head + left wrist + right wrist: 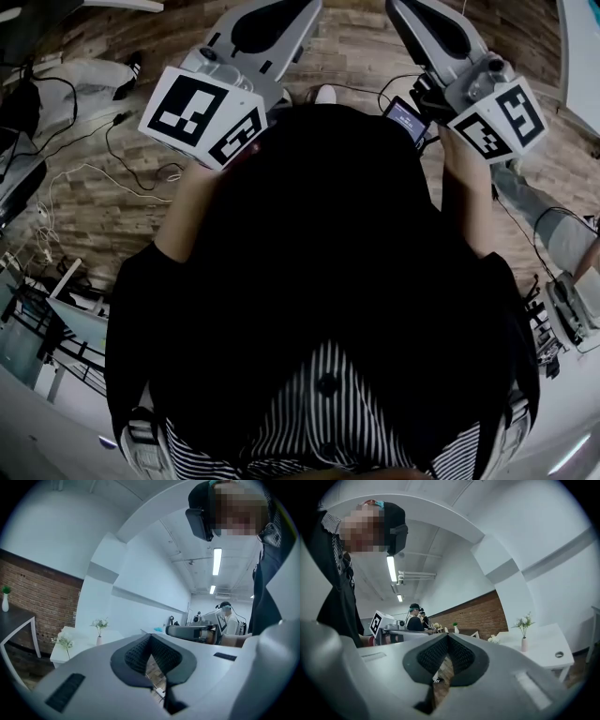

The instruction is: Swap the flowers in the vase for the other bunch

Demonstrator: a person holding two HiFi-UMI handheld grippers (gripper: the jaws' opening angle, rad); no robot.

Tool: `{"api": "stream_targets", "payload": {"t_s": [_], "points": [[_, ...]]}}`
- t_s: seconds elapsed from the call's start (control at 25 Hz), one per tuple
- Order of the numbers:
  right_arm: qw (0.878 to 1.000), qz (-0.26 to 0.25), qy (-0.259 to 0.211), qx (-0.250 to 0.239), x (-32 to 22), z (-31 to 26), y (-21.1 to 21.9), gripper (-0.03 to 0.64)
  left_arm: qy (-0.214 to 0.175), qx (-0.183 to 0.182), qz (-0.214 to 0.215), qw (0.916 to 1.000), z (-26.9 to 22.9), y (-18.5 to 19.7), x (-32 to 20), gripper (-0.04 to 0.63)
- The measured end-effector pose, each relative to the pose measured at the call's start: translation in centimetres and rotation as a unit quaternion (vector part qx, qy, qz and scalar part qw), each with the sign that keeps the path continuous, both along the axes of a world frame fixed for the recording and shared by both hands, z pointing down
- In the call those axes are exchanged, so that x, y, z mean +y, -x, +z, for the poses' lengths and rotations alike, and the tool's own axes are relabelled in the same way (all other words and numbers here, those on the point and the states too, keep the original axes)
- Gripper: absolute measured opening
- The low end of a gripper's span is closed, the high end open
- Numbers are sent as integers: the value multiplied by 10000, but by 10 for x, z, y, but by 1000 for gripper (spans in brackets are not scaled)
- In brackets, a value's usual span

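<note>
- While the person holds both tools at chest height, the left gripper (150, 637) has its jaws pressed together with nothing between them.
- The right gripper (448, 637) is likewise closed and empty.
- A pale vase (524, 644) stands upright on the white table (546, 639), well apart from both grippers, with white flowers (523, 620) in it.
- The other bunch (492, 639) shows at the table's end; its container, if any, cannot be made out.

brick wall (476, 613), white table (543, 641)

No legible text, label or number anywhere.
</note>
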State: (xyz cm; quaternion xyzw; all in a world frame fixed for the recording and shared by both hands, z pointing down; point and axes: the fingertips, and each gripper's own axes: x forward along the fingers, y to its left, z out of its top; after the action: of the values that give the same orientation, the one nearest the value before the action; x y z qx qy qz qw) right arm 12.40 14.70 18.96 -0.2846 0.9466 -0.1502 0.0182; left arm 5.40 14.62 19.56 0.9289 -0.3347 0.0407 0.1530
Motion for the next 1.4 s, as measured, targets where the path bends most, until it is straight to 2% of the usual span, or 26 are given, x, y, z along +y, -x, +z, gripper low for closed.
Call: {"api": "stream_targets", "payload": {"t_s": [0.16,0.24,0.44,0.6,0.88,1.16,1.4], "points": [[9992,6,123,-382,-1,5,-12,3,152,-102,120,9998,1,-14,-1,8],[9987,41,126,-496,-1,4,-18,3,110,-182,211,9996,-2,-22,-2,8],[9986,165,90,-502,-3,3,-37,3,5,-199,405,9990,-7,-34,-11,8],[9981,282,141,-522,-6,9,-49,3,76,-352,545,9979,4,-41,-20,8],[9981,398,139,-457,-33,8,-49,3,9,-91,831,9965,1,-49,-61,8],[9970,713,211,-230,-93,8,-50,3,29,99,1085,9940,6,-55,-130,8],[9960,874,210,-10,-135,4,-25,3,-76,131,1281,9916,-1,-34,-169,8]]}}
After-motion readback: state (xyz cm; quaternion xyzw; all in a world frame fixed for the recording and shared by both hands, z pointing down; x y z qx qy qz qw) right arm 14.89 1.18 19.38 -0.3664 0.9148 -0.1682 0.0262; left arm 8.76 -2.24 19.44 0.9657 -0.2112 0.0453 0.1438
